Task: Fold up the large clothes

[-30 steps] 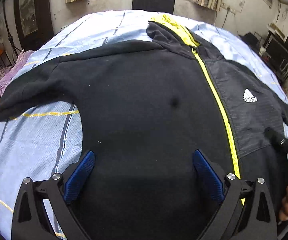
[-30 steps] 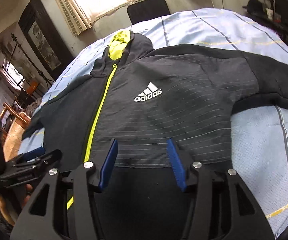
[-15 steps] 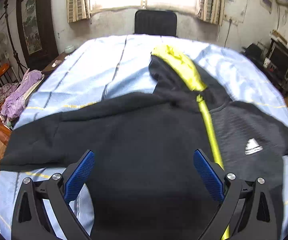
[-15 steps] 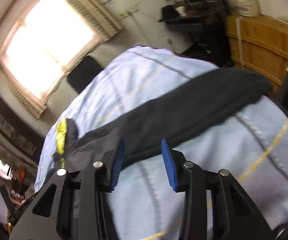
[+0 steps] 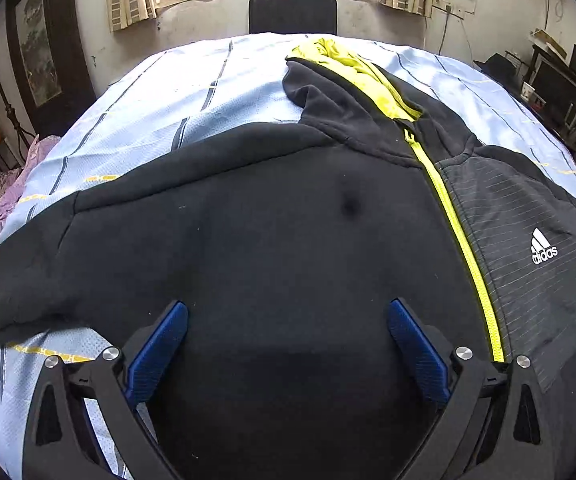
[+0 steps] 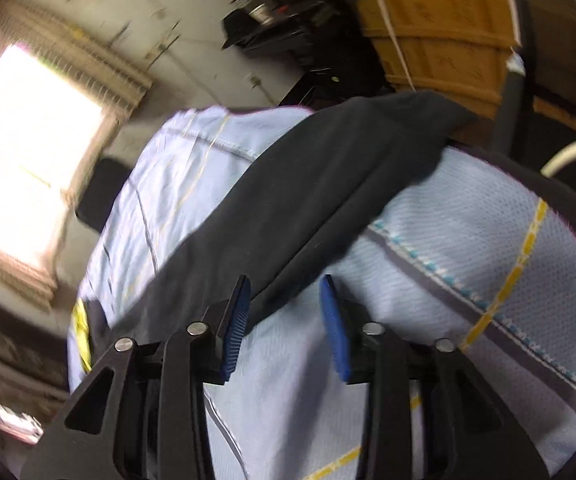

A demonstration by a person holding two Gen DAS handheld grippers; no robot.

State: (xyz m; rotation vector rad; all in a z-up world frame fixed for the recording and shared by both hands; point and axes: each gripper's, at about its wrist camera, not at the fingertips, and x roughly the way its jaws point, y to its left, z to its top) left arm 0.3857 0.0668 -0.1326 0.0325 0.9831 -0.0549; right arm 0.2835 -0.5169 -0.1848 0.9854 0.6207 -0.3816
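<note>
A black hooded jacket [image 5: 288, 220] with a yellow zip [image 5: 459, 240] and a white logo lies spread face up on a light blue bed sheet [image 5: 208, 92]. Its yellow-lined hood [image 5: 351, 76] points toward the window. My left gripper [image 5: 288, 308] hovers open and wide over the jacket's lower front, with nothing between its pads. In the right wrist view the jacket's right sleeve [image 6: 327, 168] runs out to the bed's corner. My right gripper [image 6: 285, 282] is rolled and its jaws are closing. The sleeve's lower edge lies just at its fingertips, unpinched.
A dark chair [image 5: 291, 12] stands at the bed's far end under a bright window. Purple clothes [image 5: 4, 196] lie off the bed's left side. A desk with electronics [image 5: 559, 84] is at the right. Wooden crates [image 6: 447, 40] and a white cable [image 6: 571, 152] stand beyond the sleeve's cuff.
My right gripper swung from the jacket's chest out to the right sleeve, rolled over and narrowed its jaws. It and the hand left the left wrist view. The left gripper shifted slightly and stayed open.
</note>
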